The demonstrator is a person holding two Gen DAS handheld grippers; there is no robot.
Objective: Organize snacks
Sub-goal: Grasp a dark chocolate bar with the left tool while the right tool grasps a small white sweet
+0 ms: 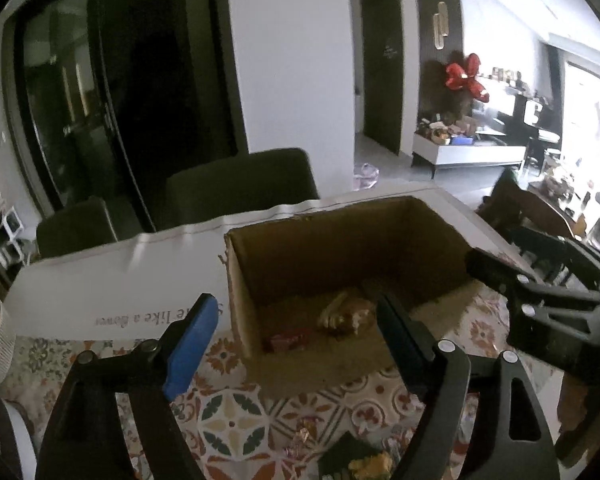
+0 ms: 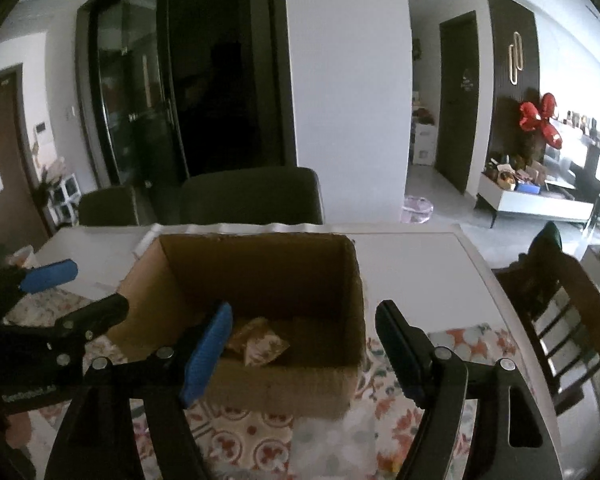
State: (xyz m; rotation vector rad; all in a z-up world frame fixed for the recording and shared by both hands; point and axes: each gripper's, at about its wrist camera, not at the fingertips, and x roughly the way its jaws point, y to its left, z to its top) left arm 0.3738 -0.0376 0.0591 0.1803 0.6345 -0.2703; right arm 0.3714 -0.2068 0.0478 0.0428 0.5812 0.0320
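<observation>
We hold both grippers, left gripper [image 1: 296,340] and right gripper [image 2: 304,344], fingers spread and empty, over a cardboard box [image 2: 260,264]. Its snack packets [image 2: 258,344] look light and crinkly; pinch an edge.

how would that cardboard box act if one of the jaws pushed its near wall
The cardboard box would probably slide rather than tip: it sits low and wide on the patterned cloth. It looks light, holding only a few snack packets. Its open top and ragged rim suggest the thin wall may flex inward.
</observation>
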